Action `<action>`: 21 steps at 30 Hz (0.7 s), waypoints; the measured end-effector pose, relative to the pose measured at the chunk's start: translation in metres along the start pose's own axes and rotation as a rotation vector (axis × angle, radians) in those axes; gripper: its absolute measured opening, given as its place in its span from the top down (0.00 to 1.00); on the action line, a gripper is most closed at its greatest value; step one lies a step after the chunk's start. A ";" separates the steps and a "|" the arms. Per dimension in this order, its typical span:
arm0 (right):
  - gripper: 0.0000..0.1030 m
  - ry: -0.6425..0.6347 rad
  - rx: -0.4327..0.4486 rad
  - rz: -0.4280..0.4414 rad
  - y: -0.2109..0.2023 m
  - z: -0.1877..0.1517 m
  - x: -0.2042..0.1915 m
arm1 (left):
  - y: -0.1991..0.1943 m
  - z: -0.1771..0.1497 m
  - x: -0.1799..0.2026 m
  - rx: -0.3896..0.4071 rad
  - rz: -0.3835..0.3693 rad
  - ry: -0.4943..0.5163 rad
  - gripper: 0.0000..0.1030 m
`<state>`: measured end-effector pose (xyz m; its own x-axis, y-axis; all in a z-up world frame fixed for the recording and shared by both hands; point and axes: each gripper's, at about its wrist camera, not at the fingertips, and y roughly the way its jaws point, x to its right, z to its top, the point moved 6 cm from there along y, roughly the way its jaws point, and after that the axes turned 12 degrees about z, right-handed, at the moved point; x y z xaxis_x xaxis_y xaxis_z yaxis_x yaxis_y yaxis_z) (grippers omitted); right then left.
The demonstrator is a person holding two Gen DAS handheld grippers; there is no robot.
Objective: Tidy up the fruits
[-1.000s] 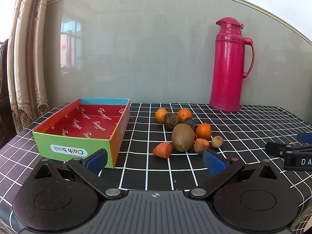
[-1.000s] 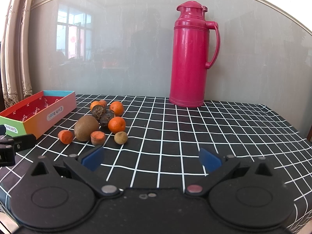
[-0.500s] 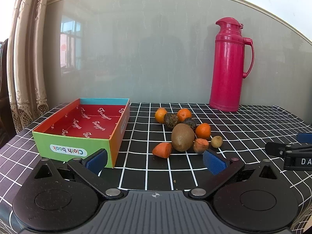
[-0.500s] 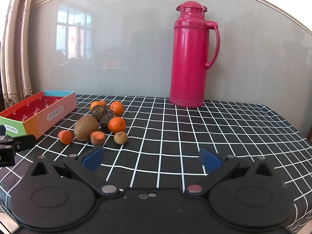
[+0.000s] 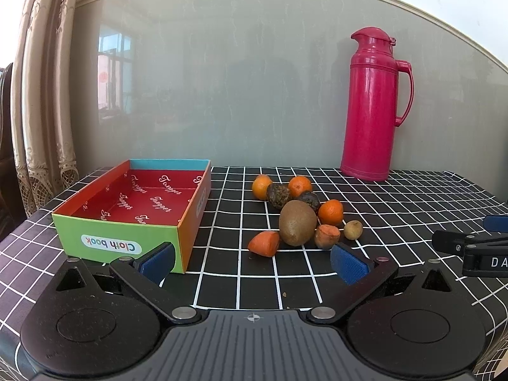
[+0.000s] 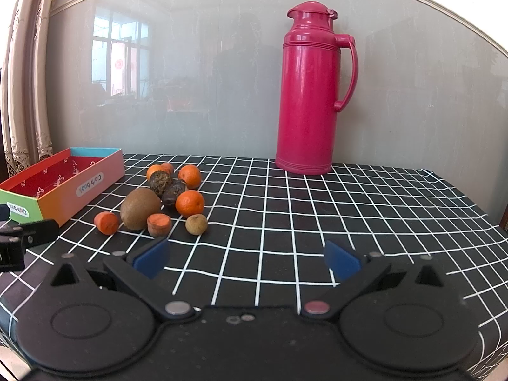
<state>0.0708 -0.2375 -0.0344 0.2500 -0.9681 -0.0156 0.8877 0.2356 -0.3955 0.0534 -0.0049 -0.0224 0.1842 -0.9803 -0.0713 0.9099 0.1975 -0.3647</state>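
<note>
A pile of fruit lies on the checked tablecloth: a brown kiwi (image 5: 297,227) (image 6: 140,208), three oranges such as one (image 5: 330,212) (image 6: 190,203), two dark wrinkled fruits (image 5: 278,191), two carrot chunks (image 5: 264,243) (image 5: 327,237) and a small tan longan (image 5: 353,230) (image 6: 196,224). An empty colourful box (image 5: 95,225) (image 6: 63,190) with a red inside stands left of the pile. My left gripper (image 5: 252,262) is open just in front of the pile. My right gripper (image 6: 246,258) is open, right of the fruit, nothing between its fingers.
A tall pink thermos (image 5: 374,101) (image 6: 312,89) stands at the back by the glass wall. The black-and-white tablecloth (image 6: 349,209) stretches bare to the right. A curtain (image 5: 41,95) hangs at the far left beyond the table's edge.
</note>
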 end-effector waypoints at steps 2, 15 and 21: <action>0.00 0.000 0.000 0.001 0.000 0.000 0.000 | 0.001 -0.001 0.001 -0.007 -0.006 0.002 0.00; 0.00 0.001 0.000 0.000 0.000 0.000 0.001 | 0.002 -0.001 0.001 -0.002 0.013 0.018 0.00; 0.00 0.007 0.004 0.001 -0.001 0.001 0.001 | 0.012 -0.001 0.004 -0.038 -0.019 -0.006 0.00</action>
<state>0.0706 -0.2391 -0.0336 0.2478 -0.9685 -0.0225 0.8891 0.2366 -0.3918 0.0648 -0.0061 -0.0278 0.1700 -0.9837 -0.0583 0.8984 0.1790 -0.4010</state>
